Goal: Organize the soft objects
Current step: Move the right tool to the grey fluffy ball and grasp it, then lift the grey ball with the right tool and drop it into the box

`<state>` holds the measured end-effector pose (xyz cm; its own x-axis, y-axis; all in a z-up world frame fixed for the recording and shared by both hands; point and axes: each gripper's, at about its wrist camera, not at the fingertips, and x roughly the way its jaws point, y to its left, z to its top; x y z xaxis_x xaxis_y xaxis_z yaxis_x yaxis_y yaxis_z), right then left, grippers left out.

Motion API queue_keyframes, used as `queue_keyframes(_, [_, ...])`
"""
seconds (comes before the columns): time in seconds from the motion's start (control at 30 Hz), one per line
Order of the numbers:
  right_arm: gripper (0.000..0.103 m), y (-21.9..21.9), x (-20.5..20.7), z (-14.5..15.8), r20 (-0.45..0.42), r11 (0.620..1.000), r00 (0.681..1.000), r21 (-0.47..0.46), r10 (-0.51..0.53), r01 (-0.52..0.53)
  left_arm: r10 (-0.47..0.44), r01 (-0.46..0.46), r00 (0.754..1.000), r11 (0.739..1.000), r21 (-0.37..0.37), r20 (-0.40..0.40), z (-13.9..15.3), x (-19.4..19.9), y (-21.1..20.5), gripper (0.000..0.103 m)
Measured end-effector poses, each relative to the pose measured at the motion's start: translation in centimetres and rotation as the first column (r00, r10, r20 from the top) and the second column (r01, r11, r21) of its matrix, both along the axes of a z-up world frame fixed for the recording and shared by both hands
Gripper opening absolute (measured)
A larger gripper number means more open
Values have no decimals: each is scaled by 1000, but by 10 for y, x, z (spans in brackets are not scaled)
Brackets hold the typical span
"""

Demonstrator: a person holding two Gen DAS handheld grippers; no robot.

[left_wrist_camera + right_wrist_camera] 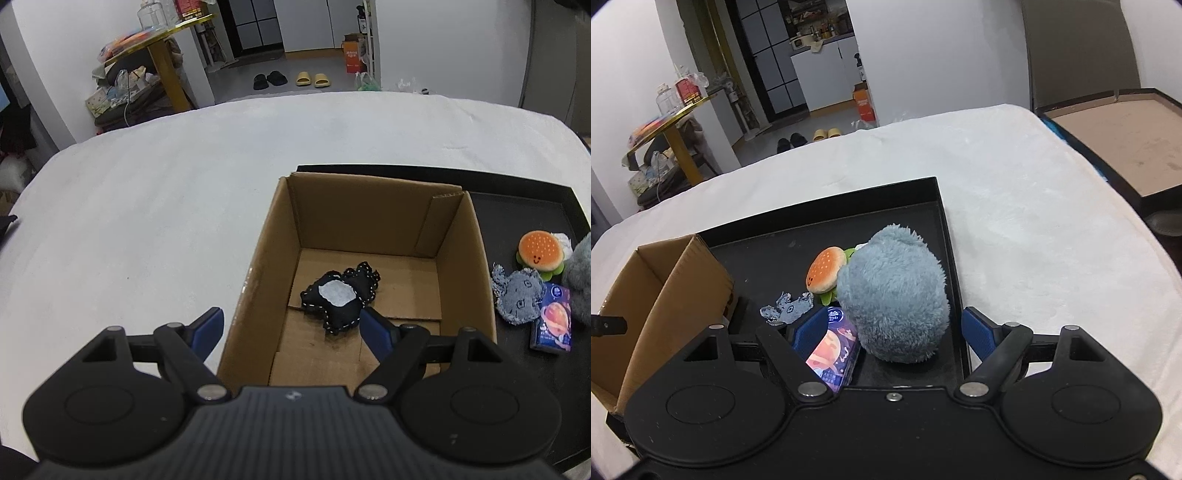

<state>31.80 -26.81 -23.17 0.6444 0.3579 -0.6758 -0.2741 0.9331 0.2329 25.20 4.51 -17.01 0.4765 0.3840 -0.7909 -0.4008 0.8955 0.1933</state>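
The only print that can be partly read is on the tissue pack (833, 350): a round logo near its top reads something like "inda", over a planet picture; the small lines below are too fine to make out. The same pack (552, 319) shows in the left view, text unreadable. An orange box (353, 57) on the far floor carries white characters, too small to read, and a red tin (687, 91) on the side table has a label that is blurred.

The left gripper (291, 325) hangs over the near wall of the cardboard box (465, 258), jaws apart and empty, one finger outside the box and the other inside it. A black toy (338, 297) with white stitching and a pale patch lies on the box floor, just beyond the inner finger.

The right gripper (890, 332) is also apart, holding nothing. The grey plush (895, 295) stands between its fingers, clear of both pads, and hides part of the burger toy (825, 273) behind it. A denim toy (788, 308) lies flat left of the pack. All four sit in the black tray (945, 236), which rests on a white cloth (1034, 221), with the box touching the tray's left part. A brown board (1126, 147) lies to the right, well apart.
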Motion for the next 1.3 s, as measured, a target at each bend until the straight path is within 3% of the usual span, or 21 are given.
queue_keyframes(0.3, [79, 5, 18, -15, -45, 999, 998, 11, -32, 32, 13, -13, 1000, 1000, 26, -8, -2, 3, -7, 80])
queue_keyframes(0.4, [53, 6, 19, -16, -35, 999, 999, 2, -35, 36, 9, -9, 1000, 1000, 29, -6, -1, 2, -9, 81])
queue_keyframes(0.53, [47, -2, 18, -15, -77, 998, 996, 37, -49, 52, 7, -7, 1000, 1000, 27, -4, 1, 0, -10, 81])
queue_keyframes(0.9, [47, -13, 3, 3, -51, 995, 997, 70, -63, 66, -1, 1, 1000, 1000, 23, 0, 6, -3, -5, 81])
queue_keyframes(1.3, [47, 2, -1, 33, -16, 995, 999, 83, -47, 48, -56, 56, 998, 998, -9, 8, 12, -5, 3, 80])
